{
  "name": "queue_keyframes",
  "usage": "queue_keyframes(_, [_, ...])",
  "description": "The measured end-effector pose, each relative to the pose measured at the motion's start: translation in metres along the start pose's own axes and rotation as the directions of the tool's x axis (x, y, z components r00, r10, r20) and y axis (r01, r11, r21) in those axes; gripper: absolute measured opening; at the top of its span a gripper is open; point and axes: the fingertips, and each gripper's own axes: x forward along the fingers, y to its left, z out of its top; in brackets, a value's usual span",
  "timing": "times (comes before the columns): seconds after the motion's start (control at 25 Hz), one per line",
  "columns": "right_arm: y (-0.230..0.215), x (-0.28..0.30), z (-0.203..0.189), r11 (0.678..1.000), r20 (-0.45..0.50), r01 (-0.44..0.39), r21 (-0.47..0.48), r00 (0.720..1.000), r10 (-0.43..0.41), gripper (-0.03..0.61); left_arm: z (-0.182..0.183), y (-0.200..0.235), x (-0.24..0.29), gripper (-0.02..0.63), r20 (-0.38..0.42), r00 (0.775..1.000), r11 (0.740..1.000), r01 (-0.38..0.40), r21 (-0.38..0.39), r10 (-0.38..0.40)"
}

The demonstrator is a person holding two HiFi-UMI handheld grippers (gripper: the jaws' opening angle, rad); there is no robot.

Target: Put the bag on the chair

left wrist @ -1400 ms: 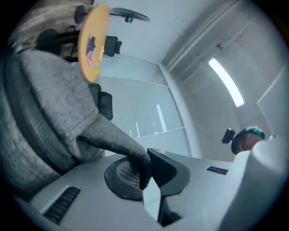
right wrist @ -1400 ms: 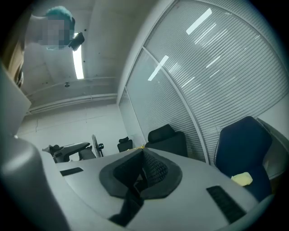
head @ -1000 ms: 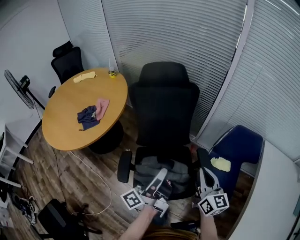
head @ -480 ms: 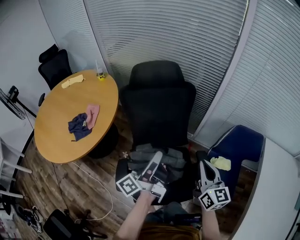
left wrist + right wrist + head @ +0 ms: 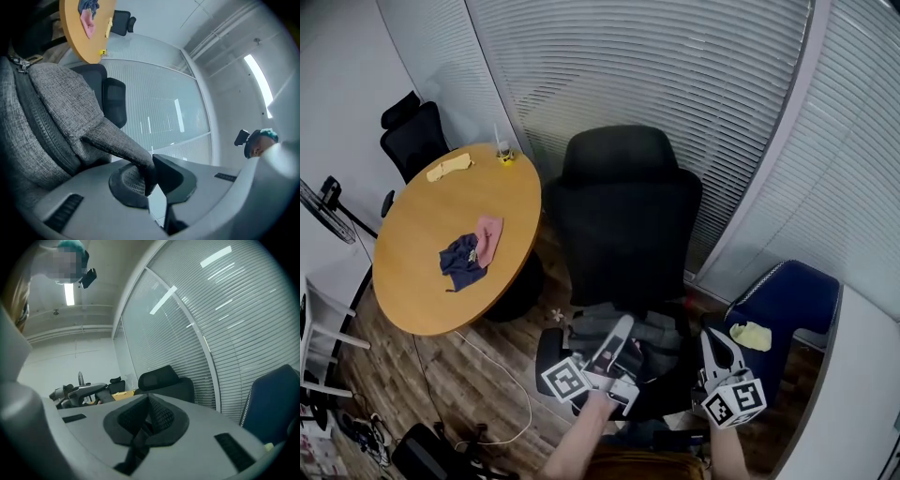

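A grey fabric bag rests on the seat of the black office chair, close below me in the head view. My left gripper reaches over the bag and is shut on its grey handle loop; the bag fills the left of the left gripper view. My right gripper hangs at the seat's right side, by the armrest. Its pads are pressed together with a black strap pinched between them. Where that strap joins the bag is hidden.
A round wooden table with a blue and a pink cloth stands to the left. A blue chair carrying a yellow item is at the right. Blinds close the back. A second black chair and floor cables lie left.
The head view has swung a little, so the table and chair sit differently in the frame. Both grippers keep their hold and stay at the chair seat with the bag.
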Motion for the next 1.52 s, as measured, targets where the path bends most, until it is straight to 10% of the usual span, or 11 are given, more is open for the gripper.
queue_keyframes(0.4, [-0.03,0.035,-0.005,1.0,-0.044,-0.01,0.004,0.999,0.01,0.011,0.01,0.041,0.025,0.038,0.034,0.998,0.998,-0.042,-0.056,0.044])
queue_keyframes(0.6, [-0.043,0.059,-0.013,0.999,-0.074,-0.026,0.02,0.997,0.027,0.011,0.008,0.062,0.042,0.038,-0.054,0.993,0.993,-0.103,0.05,0.105])
queue_keyframes(1.04, [-0.076,0.097,-0.04,0.998,-0.138,-0.041,0.052,0.989,0.048,0.011,0.039,0.13,0.052,0.038,0.091,0.979,0.98,-0.171,-0.1,0.18])
queue_keyframes(1.52, [-0.111,0.119,-0.056,0.996,-0.174,-0.025,0.086,0.984,0.039,0.011,0.079,0.161,0.08,0.04,0.153,0.975,0.987,-0.156,-0.04,0.161])
